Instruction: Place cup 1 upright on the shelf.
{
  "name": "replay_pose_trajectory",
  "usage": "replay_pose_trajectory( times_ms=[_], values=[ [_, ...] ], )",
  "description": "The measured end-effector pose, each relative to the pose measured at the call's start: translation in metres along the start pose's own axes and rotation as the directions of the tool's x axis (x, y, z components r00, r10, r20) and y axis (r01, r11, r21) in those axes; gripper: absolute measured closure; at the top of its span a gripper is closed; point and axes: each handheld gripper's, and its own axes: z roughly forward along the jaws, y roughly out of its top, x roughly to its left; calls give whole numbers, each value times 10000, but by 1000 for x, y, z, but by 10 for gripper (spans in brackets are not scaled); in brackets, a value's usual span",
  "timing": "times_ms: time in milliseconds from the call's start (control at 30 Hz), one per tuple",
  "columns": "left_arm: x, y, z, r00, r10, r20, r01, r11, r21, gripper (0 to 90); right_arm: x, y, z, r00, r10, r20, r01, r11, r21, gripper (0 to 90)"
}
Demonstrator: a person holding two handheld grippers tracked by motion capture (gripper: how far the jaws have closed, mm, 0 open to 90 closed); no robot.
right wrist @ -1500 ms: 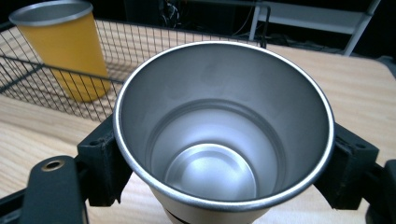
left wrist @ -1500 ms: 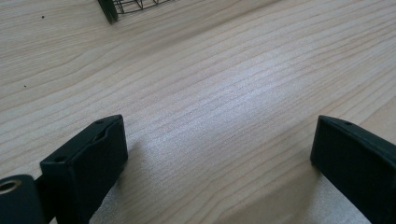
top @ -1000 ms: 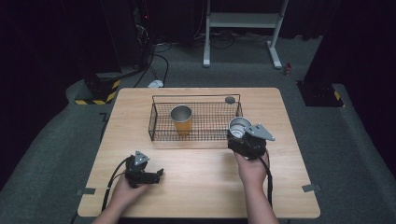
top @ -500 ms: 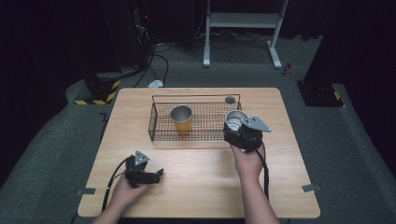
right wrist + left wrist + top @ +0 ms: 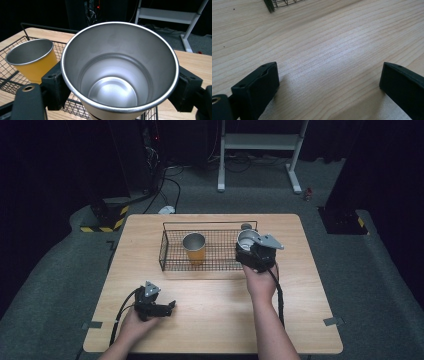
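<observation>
My right gripper [image 5: 250, 248] is shut on a bare steel cup [image 5: 246, 239], held upright and empty over the right end of the black wire basket [image 5: 210, 223]. In the right gripper view its black jaws clamp the cup [image 5: 120, 75] on both sides. A yellow cup with a steel inside [image 5: 194, 247] stands in the middle of the basket, to the left of the held cup [image 5: 35, 62]. My left gripper [image 5: 170, 306] rests low over the table's front left. Its jaws have just been opening, with bare wood between them [image 5: 329, 82].
A small grey round object [image 5: 246, 226] lies on the table just behind the basket's right back corner. The wooden table [image 5: 300, 310] has open room in front of the basket. Dark floor, cables and a white stand surround the table.
My right gripper has carried the steel cup away from me and a little left, from beside the basket's right end to above it. The left hand has stayed put.
</observation>
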Motion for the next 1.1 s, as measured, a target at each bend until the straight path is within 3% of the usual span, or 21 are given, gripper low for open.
replay_pose_trajectory(
  times_ms=[533, 700, 833, 1100],
  values=[
    [0, 0, 0, 10000, -4, 0, 4, 10000, 0, 27, 10, 10, 39, 9998, -183, -20, 184, 9970, 753, 184],
    [0, 0, 0, 10000, 11, 0, -11, 10000, 0, 27, 12, 12, 53, 9992, -392, 117, 376, 9925, 1163, 184],
    [0, 0, 0, 10000, -5, 3, 5, 10000, -8, 27, 11, 13, 62, 9996, -198, 175, 173, 9908, 1343, 184],
    [0, 0, 0, 10000, 11, -1, -11, 10000, -10, 27, 17, 15, 81, 9991, -376, 219, 326, 9801, 1956, 184]
  ],
)
